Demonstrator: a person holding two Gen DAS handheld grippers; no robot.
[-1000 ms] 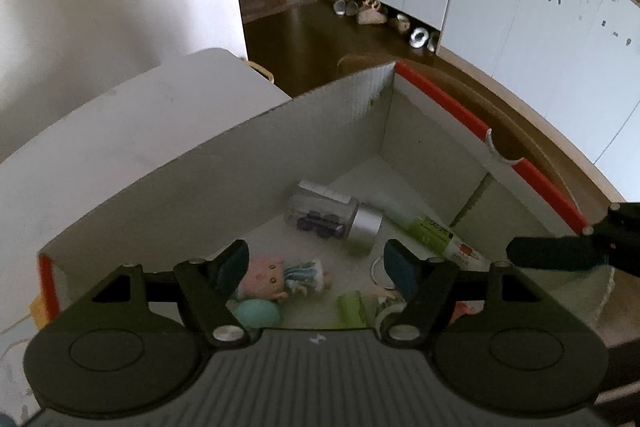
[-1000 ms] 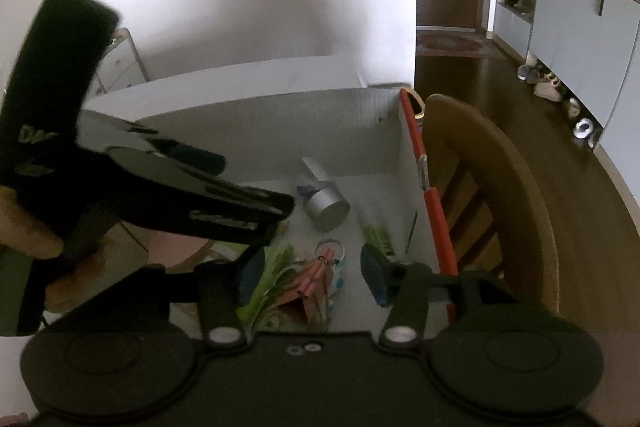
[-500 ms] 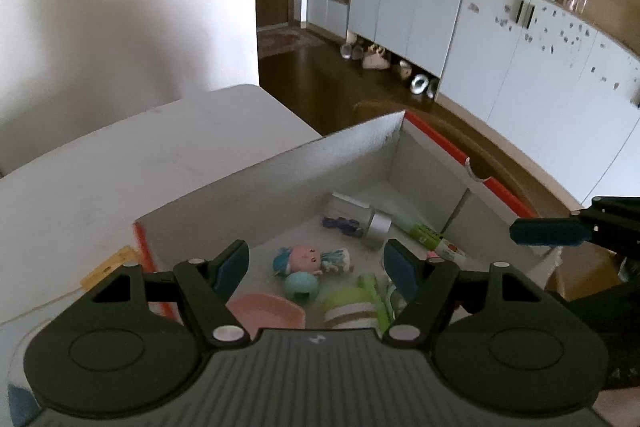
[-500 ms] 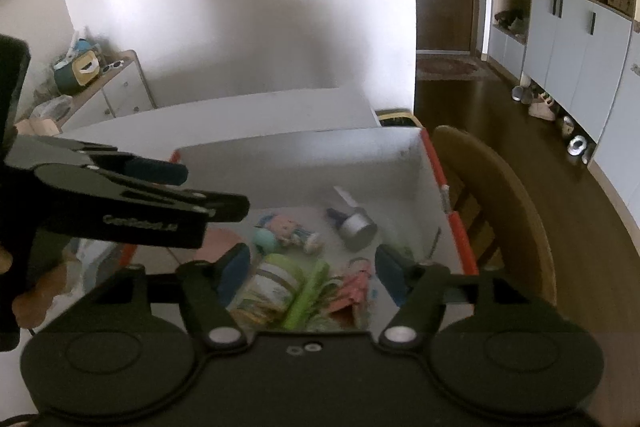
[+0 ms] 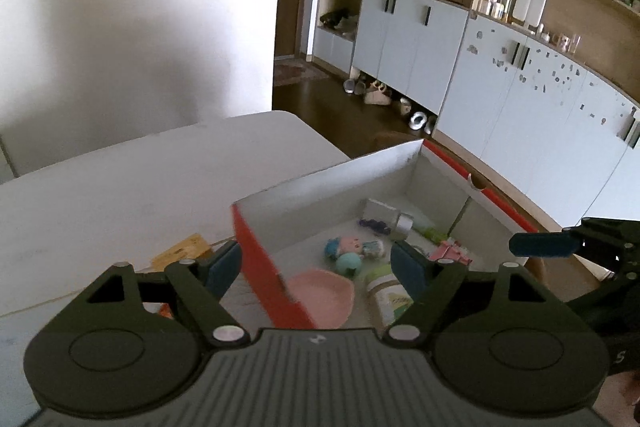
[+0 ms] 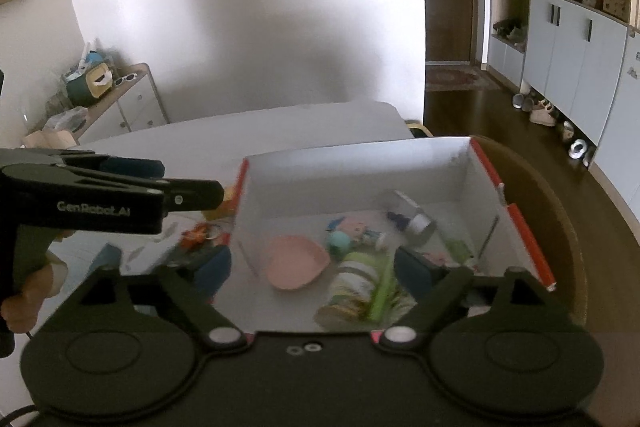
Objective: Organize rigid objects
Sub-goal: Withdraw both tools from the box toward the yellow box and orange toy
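Note:
A white box with red rims [image 5: 260,267] [image 6: 352,179] stands on the table. Inside lie a pink bowl [image 5: 324,297] [image 6: 296,261], a small doll [image 5: 356,247] [image 6: 352,229], a labelled jar [image 5: 390,293] [image 6: 352,287], a green stick [image 6: 384,291] and a silver-capped bottle [image 5: 390,219] [image 6: 416,219]. My left gripper [image 5: 316,265] hovers above the box's left front corner, jaws opening, nothing held. My right gripper [image 6: 314,269] hangs over the box's near side, jaws opening, with nothing gripped.
The white table [image 5: 140,179] stretches left of the box and behind it. A yellow card [image 5: 182,253] and an orange keyring [image 6: 198,233] lie just left of the box. A wooden chair [image 6: 560,219] stands against the box's right side. A dresser [image 6: 120,99] is at the far left.
Both grippers have drawn back and up from the box, so the whole box and more table now show. The right jaws have spread much wider, the left slightly.

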